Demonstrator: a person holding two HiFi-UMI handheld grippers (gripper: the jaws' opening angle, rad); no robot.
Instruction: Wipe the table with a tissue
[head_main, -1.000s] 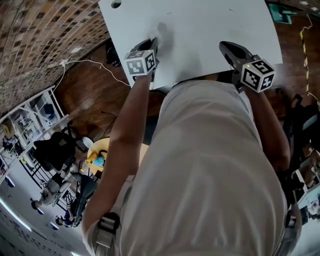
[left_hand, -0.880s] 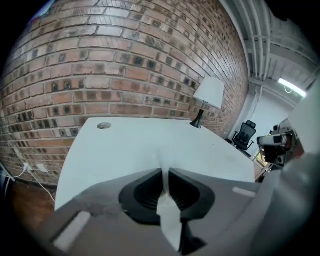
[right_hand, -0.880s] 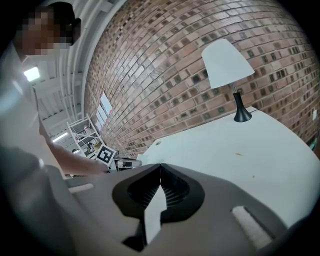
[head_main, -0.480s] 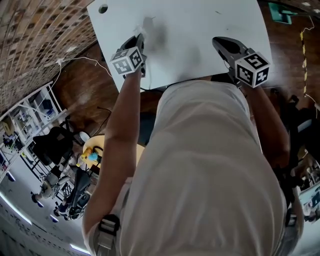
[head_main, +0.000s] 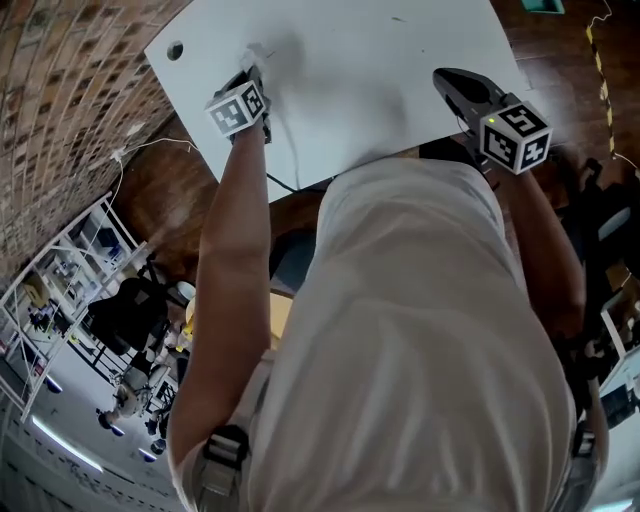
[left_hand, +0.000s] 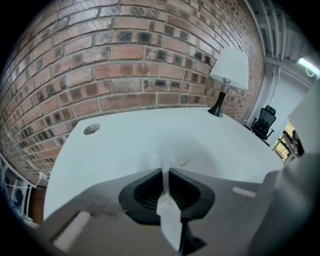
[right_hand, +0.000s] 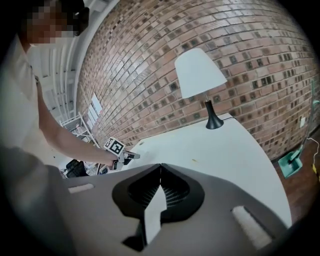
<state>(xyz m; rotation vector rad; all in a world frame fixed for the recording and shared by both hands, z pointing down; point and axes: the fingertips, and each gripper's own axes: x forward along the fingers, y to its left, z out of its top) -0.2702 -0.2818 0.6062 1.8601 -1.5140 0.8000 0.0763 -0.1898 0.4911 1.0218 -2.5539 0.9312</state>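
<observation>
- On the white rectangular table (head_main: 390, 70), toward its left side and not far from the small round hole (head_main: 175, 49) in the top, lies a thin white paper tissue (head_main: 257, 50), a pale crumpled scrap that hardly stands out against the surface.
- In the left gripper view the tissue runs edge-on as a narrow white sheet out from the jaws and blurs into the tabletop ahead.
- The black left gripper (left_hand: 164, 172) has its jaws clamped on that sheet, and its tip is tilted steeply down at the table.
- The person's bare left arm (head_main: 235, 230) reaches straight forward, with the gripper's black-and-white marker cube (head_main: 238, 108) facing up just behind the jaws.
- The black right gripper (right_hand: 160, 166) is clenched tip to tip, well apart from the tissue.
- It sits over the table's near right corner and points more nearly level; whether it touches the top cannot be told.
- Its marker cube (head_main: 515, 135) sits just off the table's edge, and the right forearm (head_main: 545, 240) is bent close against the light shirt (head_main: 420, 330).
- A table lamp with a white shade and a black base (right_hand: 200, 72) stands at the far end of the table, before the red brick wall (left_hand: 125, 55).
</observation>
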